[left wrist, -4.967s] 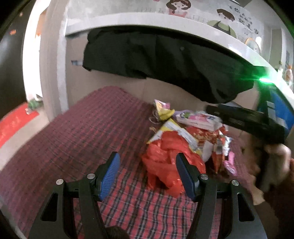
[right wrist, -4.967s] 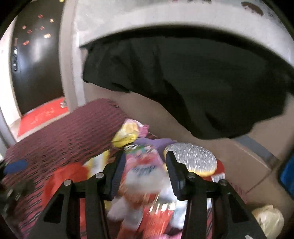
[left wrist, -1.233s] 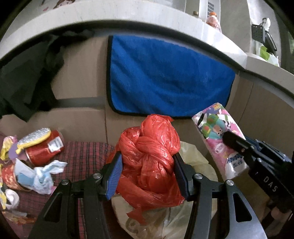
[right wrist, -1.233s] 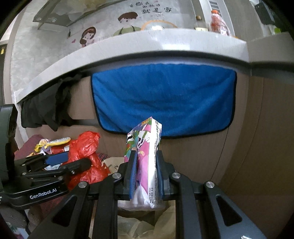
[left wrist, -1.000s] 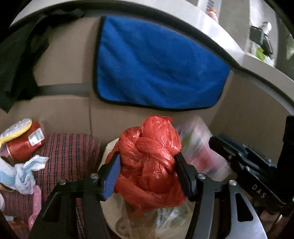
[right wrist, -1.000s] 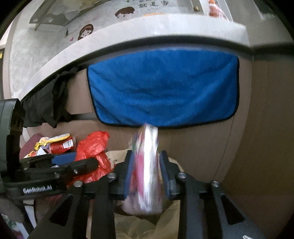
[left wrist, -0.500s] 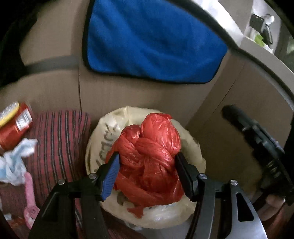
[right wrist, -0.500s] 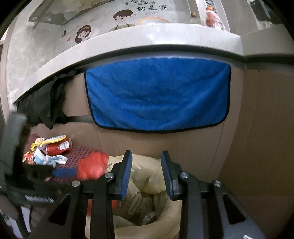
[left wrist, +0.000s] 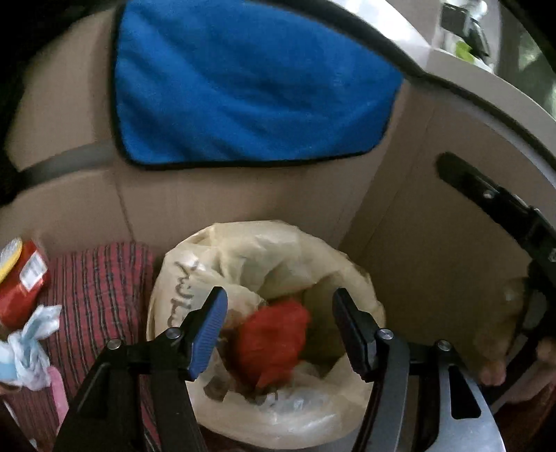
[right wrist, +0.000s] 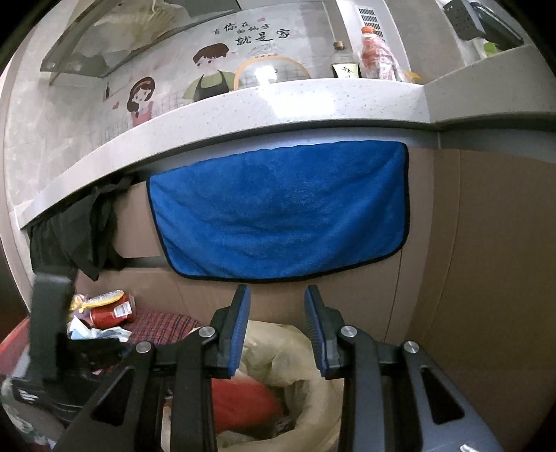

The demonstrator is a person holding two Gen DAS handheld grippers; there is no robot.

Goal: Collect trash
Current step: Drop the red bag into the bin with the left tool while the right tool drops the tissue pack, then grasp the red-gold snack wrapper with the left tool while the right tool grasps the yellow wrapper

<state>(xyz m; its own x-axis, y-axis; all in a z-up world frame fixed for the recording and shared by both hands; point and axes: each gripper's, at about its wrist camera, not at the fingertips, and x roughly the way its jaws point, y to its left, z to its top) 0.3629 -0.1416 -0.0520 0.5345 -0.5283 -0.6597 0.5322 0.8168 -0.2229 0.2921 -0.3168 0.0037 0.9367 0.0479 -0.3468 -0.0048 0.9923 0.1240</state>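
Left gripper (left wrist: 278, 330) jaws opening, red bag (left wrist: 272, 342) dropping into bin (left wrist: 243, 243); right gripper (right wrist: 277, 330) apart, empty. Lift clear, don't snag the liner.

Plaid cloth (left wrist: 100, 278) carries red can (left wrist: 21, 278), crumpled wrapper (left wrist: 31, 340).

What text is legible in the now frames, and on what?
"有你在地方 就是家": wall sticker above the counter; the first characters are uncertain.
Bottle label: characters too small to read.
Trash bag: dark lettering, distorted, unreadable.
Red can label: too small.
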